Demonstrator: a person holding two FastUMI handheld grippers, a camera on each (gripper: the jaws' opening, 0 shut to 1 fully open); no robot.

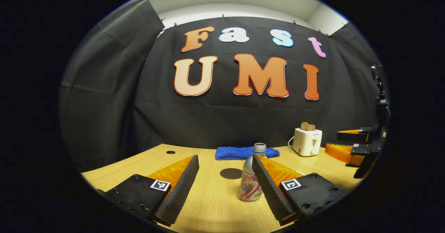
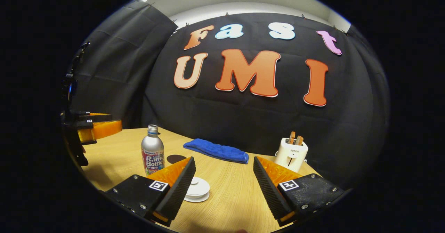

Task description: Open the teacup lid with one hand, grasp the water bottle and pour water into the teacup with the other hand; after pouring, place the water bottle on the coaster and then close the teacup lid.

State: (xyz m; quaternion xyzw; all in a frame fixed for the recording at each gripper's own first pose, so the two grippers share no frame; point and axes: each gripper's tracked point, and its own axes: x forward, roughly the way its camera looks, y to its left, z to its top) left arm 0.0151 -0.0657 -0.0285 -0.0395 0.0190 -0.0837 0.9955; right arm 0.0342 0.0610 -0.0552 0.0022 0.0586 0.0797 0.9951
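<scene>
A silver water bottle (image 1: 251, 182) with a colourful label stands upright on the wooden table, partly behind the right finger of my open left gripper (image 1: 224, 187). A dark round coaster (image 1: 231, 173) lies just beyond it. In the right gripper view the same bottle (image 2: 152, 153) stands at the left, the coaster (image 2: 175, 159) behind it. A white lidded teacup (image 2: 197, 189) sits on its saucer by the left finger of my open right gripper (image 2: 222, 187). The left gripper (image 2: 94, 128) shows at the far left, the right gripper (image 1: 351, 146) at the far right.
A folded blue towel (image 1: 243, 152) lies at the back of the table (image 1: 215, 205) by the black cloth wall. A white toaster (image 1: 307, 141) with bread in its slots stands at the back right. A small round hole (image 1: 170, 152) marks the tabletop's back left.
</scene>
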